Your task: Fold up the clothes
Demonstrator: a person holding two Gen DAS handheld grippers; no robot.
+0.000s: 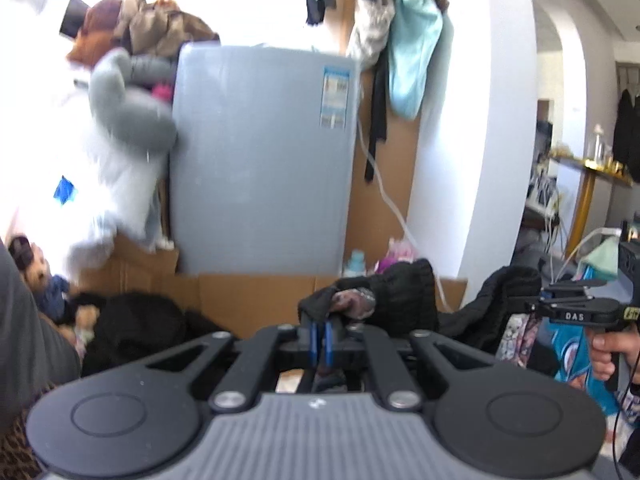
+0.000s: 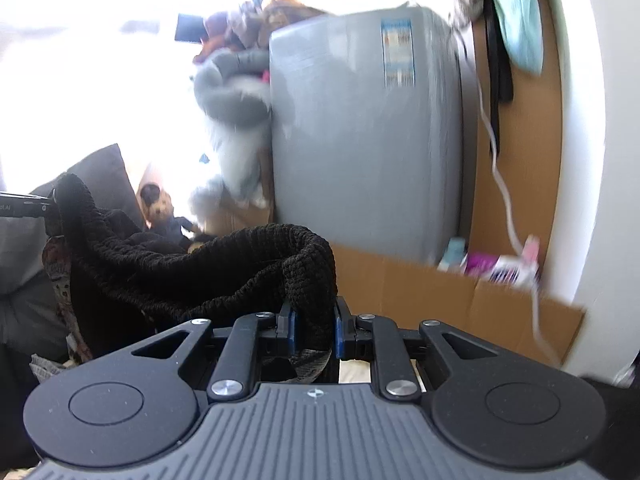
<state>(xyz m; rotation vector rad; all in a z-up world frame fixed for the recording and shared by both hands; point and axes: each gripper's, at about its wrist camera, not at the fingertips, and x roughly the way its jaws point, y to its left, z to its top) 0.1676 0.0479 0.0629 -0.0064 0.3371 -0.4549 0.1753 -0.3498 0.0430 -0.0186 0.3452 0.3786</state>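
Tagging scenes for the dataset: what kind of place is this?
Likely a lived-in home, a cluttered corner used for storage or laundry. Cues: a grey appliance with a label sticker, plush toys piled beside it, clothes hung above, and flattened cardboard behind the black knit garment being handled.

Black knit garment [image 2: 224,268] hangs stretched, patterned lining showing

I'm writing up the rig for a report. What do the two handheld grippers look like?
Both grippers, left gripper and right gripper, have matte black linkage arms with silver rivets, blue pads on the jaws, and a ribbed grey body flanked by round black discs. The right one's side carries white lettering.
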